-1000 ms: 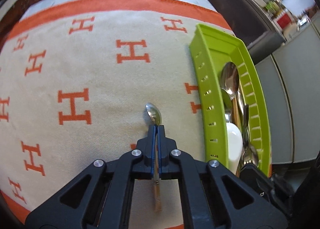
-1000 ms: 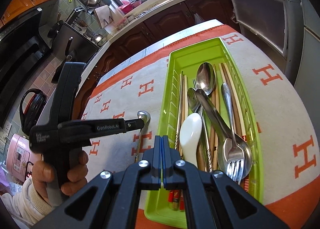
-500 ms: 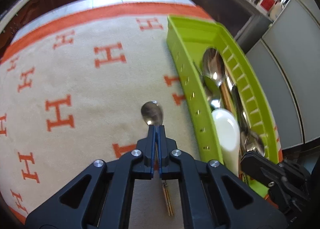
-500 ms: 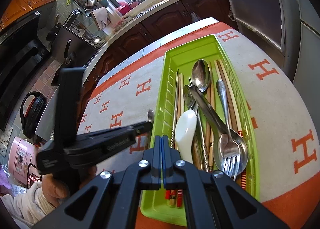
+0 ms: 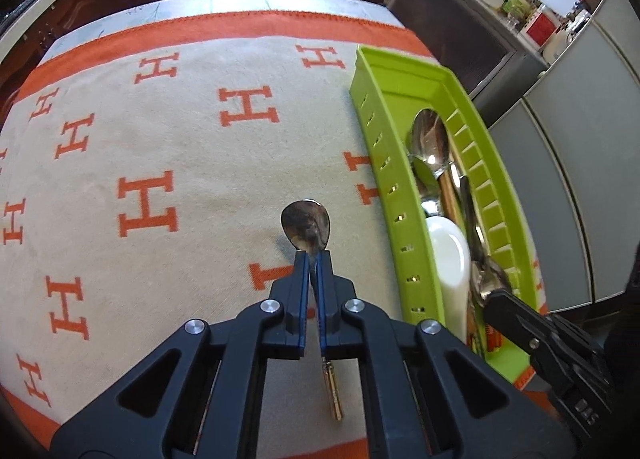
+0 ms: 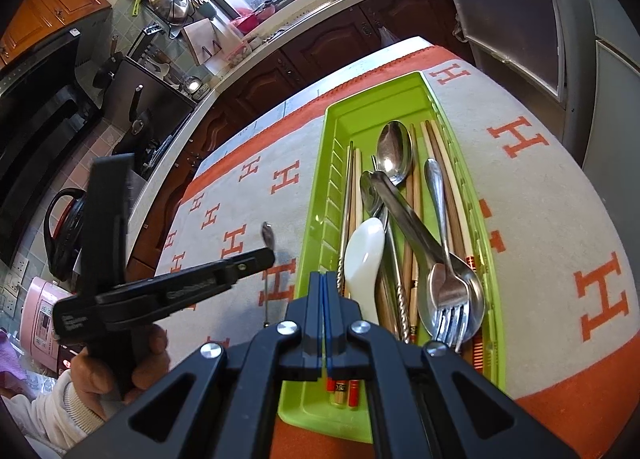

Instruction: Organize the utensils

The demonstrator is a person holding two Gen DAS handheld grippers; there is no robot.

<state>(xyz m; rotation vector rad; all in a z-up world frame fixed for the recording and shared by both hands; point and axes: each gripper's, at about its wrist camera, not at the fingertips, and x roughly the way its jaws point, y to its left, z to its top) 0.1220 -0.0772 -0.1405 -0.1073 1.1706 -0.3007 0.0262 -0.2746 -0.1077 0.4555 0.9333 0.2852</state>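
H-patterned orange-bordered cloth point(image 5: 180, 147), kitchen counters point(image 6: 304, 19) beyond

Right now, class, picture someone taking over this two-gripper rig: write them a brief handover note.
Left gripper: jaws shut on a small spoon, gripped just below the bowl, over the blanket beside the green tray.
Right gripper: jaws shut, empty, at the tray's near end.
Done: spoons, a fork, chopsticks and a white spoon already lie in the tray.
Left: put the small spoon in the tray and let go.
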